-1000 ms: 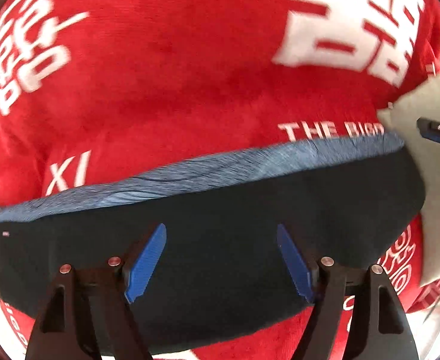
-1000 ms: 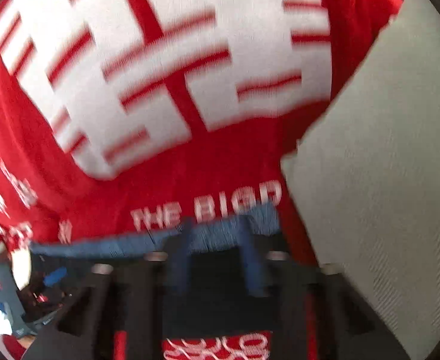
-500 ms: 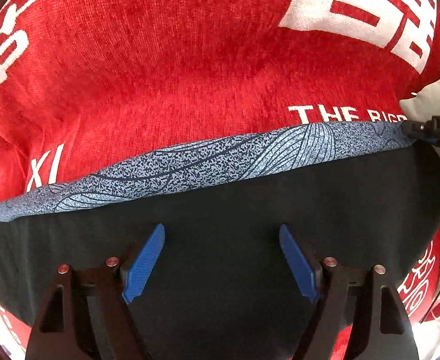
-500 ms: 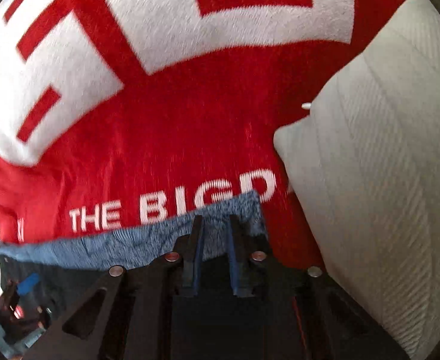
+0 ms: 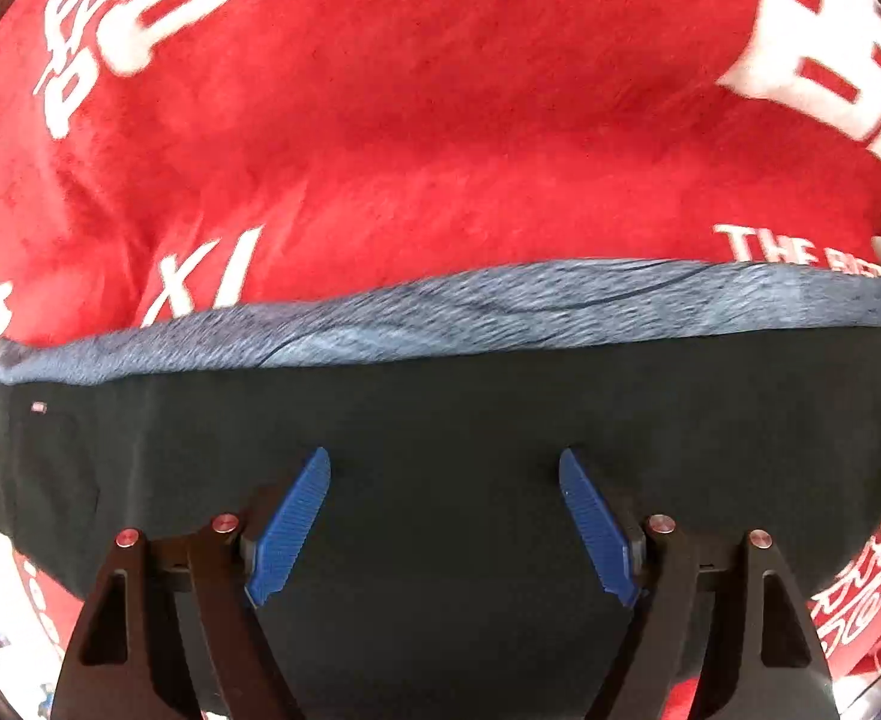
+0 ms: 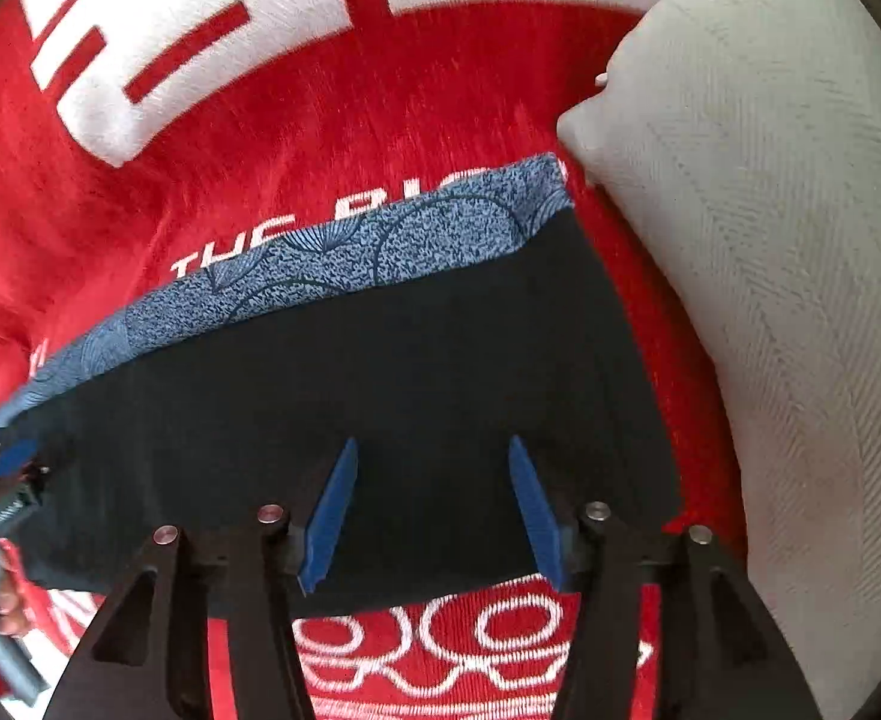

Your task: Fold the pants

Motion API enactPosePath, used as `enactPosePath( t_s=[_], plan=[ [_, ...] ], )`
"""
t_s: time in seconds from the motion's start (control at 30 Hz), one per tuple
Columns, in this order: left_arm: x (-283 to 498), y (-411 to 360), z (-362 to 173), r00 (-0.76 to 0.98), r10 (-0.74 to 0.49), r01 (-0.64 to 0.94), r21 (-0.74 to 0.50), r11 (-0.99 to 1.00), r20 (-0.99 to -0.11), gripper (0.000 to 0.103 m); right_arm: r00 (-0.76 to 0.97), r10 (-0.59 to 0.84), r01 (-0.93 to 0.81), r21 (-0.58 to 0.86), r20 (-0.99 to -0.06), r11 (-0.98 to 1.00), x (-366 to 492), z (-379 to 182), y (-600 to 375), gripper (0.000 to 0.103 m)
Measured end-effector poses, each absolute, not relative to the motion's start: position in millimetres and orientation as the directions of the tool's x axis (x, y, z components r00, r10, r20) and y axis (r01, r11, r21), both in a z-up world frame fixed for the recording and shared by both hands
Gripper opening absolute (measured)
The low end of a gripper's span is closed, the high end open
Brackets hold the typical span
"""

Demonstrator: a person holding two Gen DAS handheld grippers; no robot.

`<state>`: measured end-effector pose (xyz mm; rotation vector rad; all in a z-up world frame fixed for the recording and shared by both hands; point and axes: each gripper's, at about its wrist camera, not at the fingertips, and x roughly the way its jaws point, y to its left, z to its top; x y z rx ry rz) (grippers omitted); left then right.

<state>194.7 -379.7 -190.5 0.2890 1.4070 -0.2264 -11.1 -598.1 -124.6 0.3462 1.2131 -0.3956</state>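
Note:
The pants [image 5: 440, 420] are black with a blue patterned waistband [image 5: 470, 312] and lie folded flat on a red blanket. My left gripper [image 5: 443, 462] is open and empty, its blue fingers hovering over the black cloth. In the right wrist view the pants [image 6: 350, 378] lie as a dark slab with the waistband [image 6: 332, 252] at the far edge. My right gripper [image 6: 431, 450] is open and empty above the pants' near right part. The left gripper [image 6: 2, 480] shows at the far left edge there.
A red blanket [image 5: 410, 120] with white lettering covers the surface under the pants. A grey-white pillow [image 6: 770, 270] lies close to the right of the pants, its corner near the waistband's right end.
My right gripper was shut on the waistband's right corner; it has let go, opened and drawn back over the black cloth. The left gripper stayed open over the pants.

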Motion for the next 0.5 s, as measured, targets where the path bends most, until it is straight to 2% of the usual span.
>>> enactPosePath(
  t_s=[0.13, 0.3, 0.37, 0.5],
  plan=[
    [217, -361, -178, 0.207, 0.022, 0.244, 0.074, 0.967, -0.978, 0.08, 0.29, -0.115, 0.434, 0.024, -0.95, 0.9, -9, -128, -588, 0.079],
    [248, -334, -194, 0.228, 0.108, 0.175, 0.15, 0.973, -0.968, 0.08, 0.31, -0.106, 0.422, 0.037, -0.945, 0.906, -8, -127, -586, 0.082],
    [250, -318, -202, 0.214, 0.08, 0.126, 0.109, 0.986, -0.973, 0.092, 0.313, -0.111, 0.413, 0.03, -0.943, 0.91, -7, -128, -588, 0.082],
    [254, -303, -196, 0.195, 0.099, 0.05, 0.111, 0.993, -0.976, 0.092, 0.335, -0.1, 0.412, 0.05, -0.937, 0.91, -14, -129, -584, 0.085]
  ],
)
